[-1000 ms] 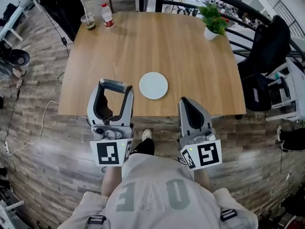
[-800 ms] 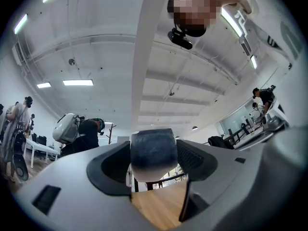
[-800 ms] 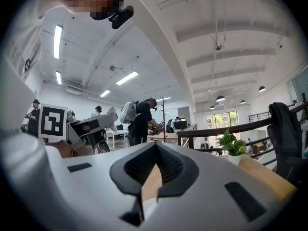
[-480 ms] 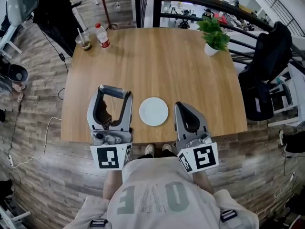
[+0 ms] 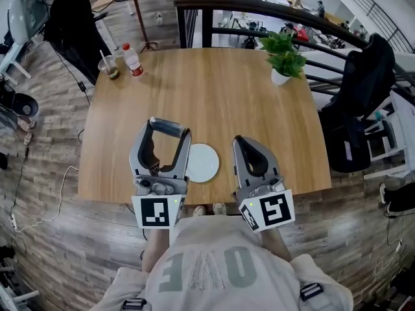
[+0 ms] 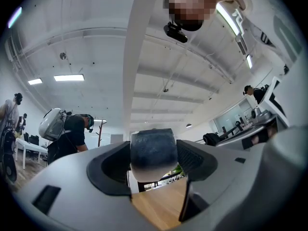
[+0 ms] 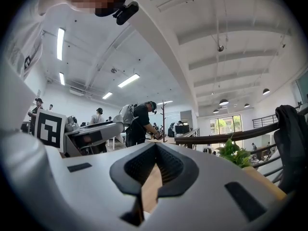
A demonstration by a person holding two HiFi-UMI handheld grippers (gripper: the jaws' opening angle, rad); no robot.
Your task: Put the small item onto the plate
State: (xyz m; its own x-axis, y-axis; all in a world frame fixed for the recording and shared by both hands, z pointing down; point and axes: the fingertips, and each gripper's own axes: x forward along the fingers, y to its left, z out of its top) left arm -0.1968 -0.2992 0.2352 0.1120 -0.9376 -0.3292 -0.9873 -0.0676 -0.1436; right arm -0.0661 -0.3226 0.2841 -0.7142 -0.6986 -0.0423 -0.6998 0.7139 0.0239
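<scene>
The small item (image 5: 167, 127), a short dark cylinder, sits crosswise between the tips of my left gripper (image 5: 167, 129). In the left gripper view I see the item (image 6: 153, 150) pinched between the two jaws of the left gripper (image 6: 153, 159), with its rounded end facing the camera. From the head view it hangs over the near part of the wooden table (image 5: 214, 89), just left of the white plate (image 5: 205, 162). I cannot tell how high above the wood it is. The plate lies flat near the table's near edge, and its left rim is hidden behind the left gripper's right jaw.

My right gripper (image 5: 250, 142) is to the right of the plate, also over the near edge. In its own view the right gripper (image 7: 155, 150) has its jaws brought together, with nothing between them.

Further out, a potted plant (image 5: 281, 54) stands at the far right corner of the table. A bottle with a red cap (image 5: 132, 59) and a cup (image 5: 109, 65) stand at the far left corner. A person in dark clothes (image 5: 65, 5) stands beyond that corner. A chair draped with a dark coat (image 5: 363, 76) is off the table's right side.
</scene>
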